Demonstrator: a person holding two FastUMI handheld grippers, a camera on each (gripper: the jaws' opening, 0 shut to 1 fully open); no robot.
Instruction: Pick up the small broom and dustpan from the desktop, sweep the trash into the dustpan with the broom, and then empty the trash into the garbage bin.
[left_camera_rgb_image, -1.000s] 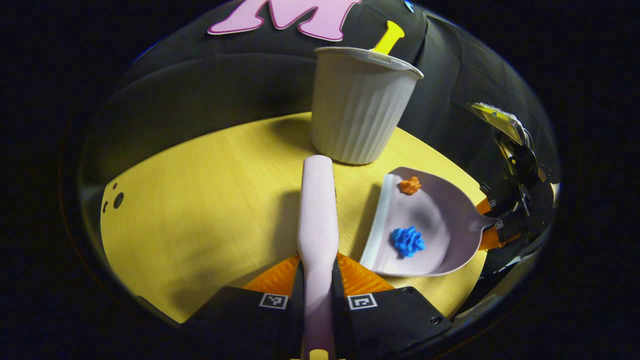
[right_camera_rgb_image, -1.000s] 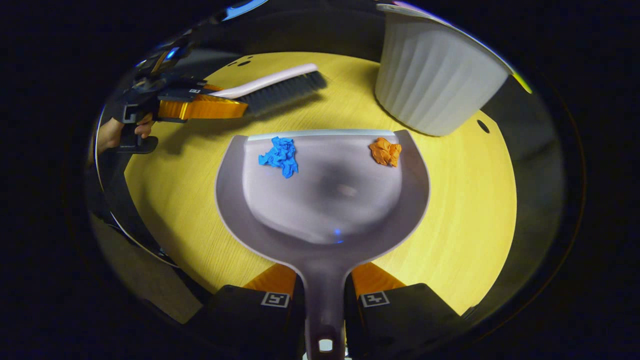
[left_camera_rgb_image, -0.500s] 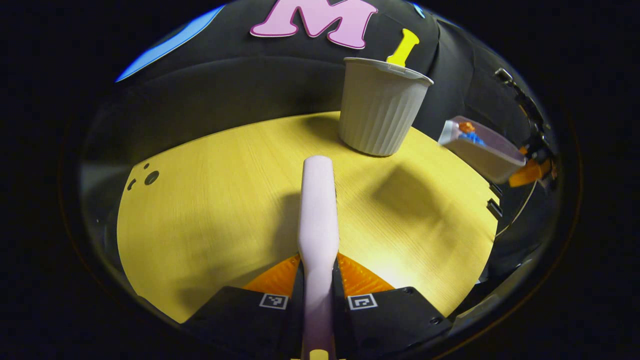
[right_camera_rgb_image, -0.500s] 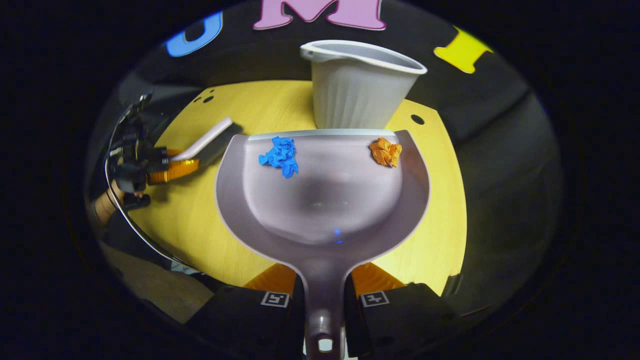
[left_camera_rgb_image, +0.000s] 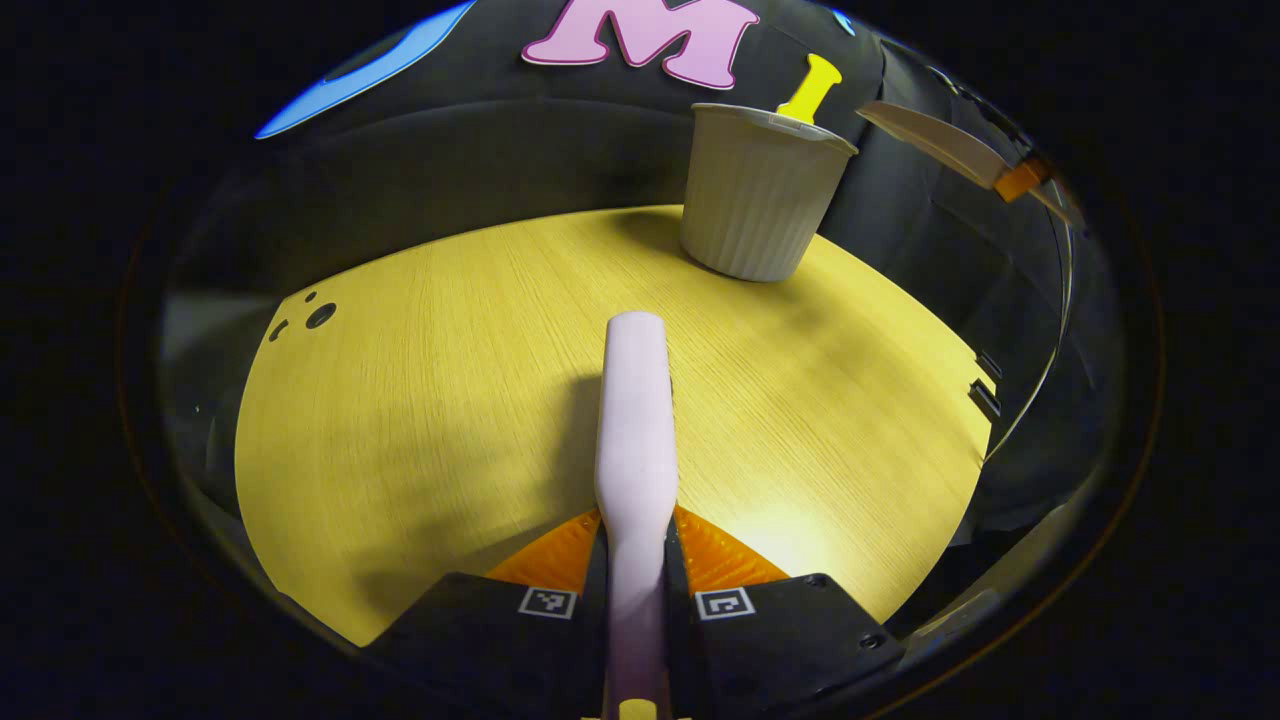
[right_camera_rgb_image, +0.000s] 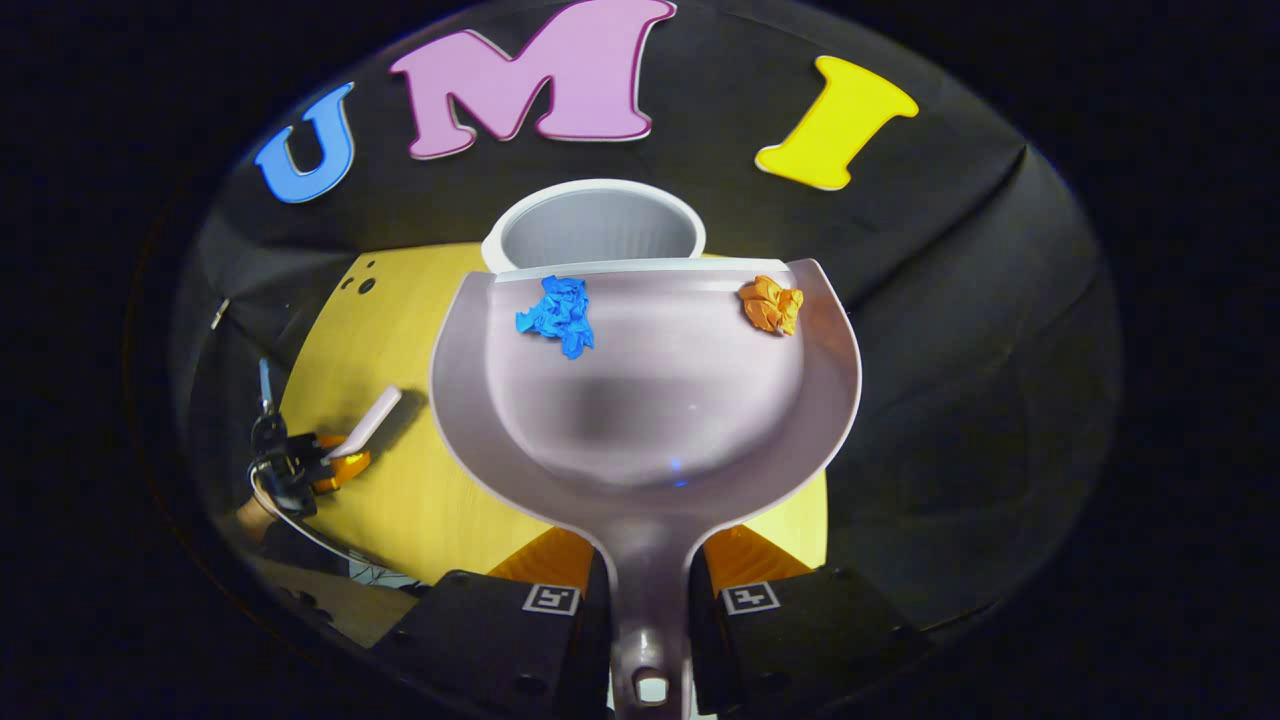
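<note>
Right tool (right_camera_rgb_image: 648, 590) clamped on dustpan (right_camera_rgb_image: 645, 400), raised higher above bin (right_camera_rgb_image: 595, 225), left tool (left_camera_rgb_image: 636, 590) gripping broom (left_camera_rgb_image: 634, 420)

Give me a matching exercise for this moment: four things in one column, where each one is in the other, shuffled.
Things:
1. broom
2. dustpan
3. blue scrap
4. bin

Places:
A. standing on the table
B. lying in the dustpan, beside an orange scrap
C. handle clamped in the left gripper
D. handle clamped in the right gripper, held up near the bin's rim

Pairs: 1-C, 2-D, 3-B, 4-A
</note>
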